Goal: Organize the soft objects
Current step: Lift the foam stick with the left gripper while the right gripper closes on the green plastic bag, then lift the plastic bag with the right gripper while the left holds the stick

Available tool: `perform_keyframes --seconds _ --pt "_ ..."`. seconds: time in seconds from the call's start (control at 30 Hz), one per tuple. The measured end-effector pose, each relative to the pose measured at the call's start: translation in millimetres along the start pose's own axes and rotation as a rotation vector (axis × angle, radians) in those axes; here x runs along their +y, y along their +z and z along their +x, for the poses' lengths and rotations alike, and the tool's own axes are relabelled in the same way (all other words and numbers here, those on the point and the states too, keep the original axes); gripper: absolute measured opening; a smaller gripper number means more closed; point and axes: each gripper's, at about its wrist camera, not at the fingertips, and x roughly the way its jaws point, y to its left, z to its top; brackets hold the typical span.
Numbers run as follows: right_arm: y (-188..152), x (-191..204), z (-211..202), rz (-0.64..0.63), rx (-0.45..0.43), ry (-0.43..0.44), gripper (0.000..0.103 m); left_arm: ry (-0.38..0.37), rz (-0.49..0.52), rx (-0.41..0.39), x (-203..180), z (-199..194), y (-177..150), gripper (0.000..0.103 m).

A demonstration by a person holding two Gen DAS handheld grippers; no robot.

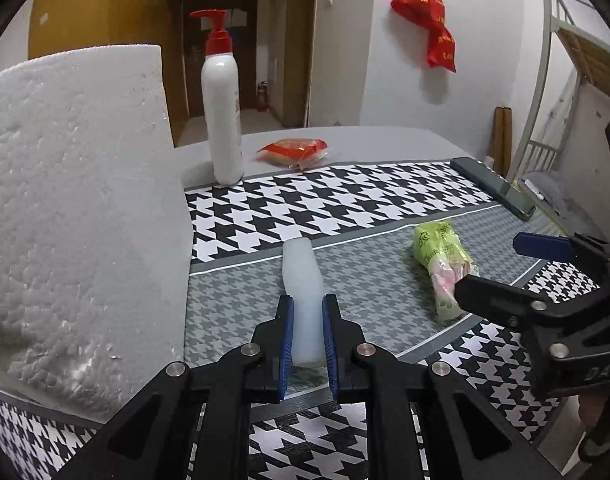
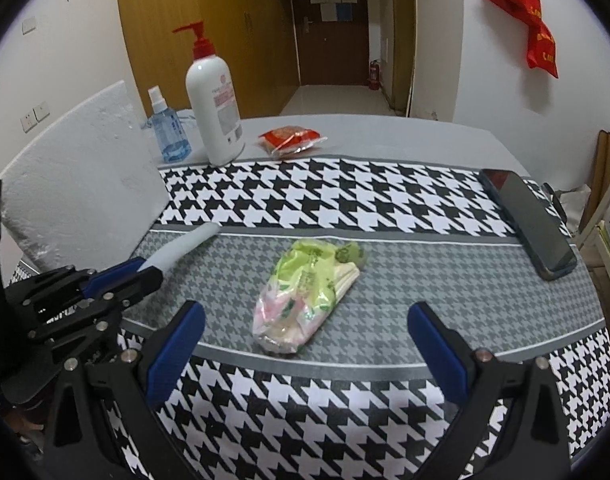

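Clamped between the blue pads of the left hand-held gripper (image 1: 308, 340) is a pale soft tube (image 1: 303, 280), its near end hidden by the jaws, its far end held out over the grey band of the table (image 1: 385, 140). A green packet (image 2: 305, 292) is seen lying on that band, just ahead of the right hand-held gripper (image 2: 305, 348), whose jaws are spread wide and empty. Foam board (image 1: 77, 200) is cut off at left.
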Motion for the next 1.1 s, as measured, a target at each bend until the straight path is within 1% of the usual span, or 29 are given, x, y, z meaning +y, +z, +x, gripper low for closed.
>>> perform_keyframes --seconds 0.17,0.37,0.5,0.57,0.63,0.7,0.8,0.9,0.93,1.1 --pt "3 5 13 -0.024 0.027 0.003 0.102 -0.004 -0.001 0.010 -1 1 -1 0.017" --pt "4 6 21 -0.028 0.031 0.012 0.101 -0.009 0.001 0.010 0 1 -1 0.017" --pt "3 5 28 -0.031 0.056 0.029 0.086 -0.012 0.002 0.010 1 1 0 0.017" --pt "1 4 31 -0.029 0.065 0.015 0.080 -0.012 0.005 0.008 0 1 0 0.017" --pt "0 4 34 -0.026 0.073 0.017 0.070 -0.013 0.006 0.011 -1 1 0 0.017" --pt "0 5 37 -0.029 0.086 0.022 0.065 -0.013 0.004 0.010 -1 1 -1 0.017" --pt "-3 3 39 -0.015 0.095 0.021 0.063 -0.014 0.005 0.008 -1 1 -1 0.017" --pt "-3 2 38 -0.011 0.087 0.019 0.052 -0.018 0.010 0.007 -2 0 -1 0.017" --pt "-3 1 38 -0.008 0.085 0.021 0.049 -0.019 0.011 0.006 -2 0 -1 0.017" --pt "-5 0 35 0.000 0.077 0.033 0.044 -0.021 0.010 0.006 -2 0 -1 0.017"
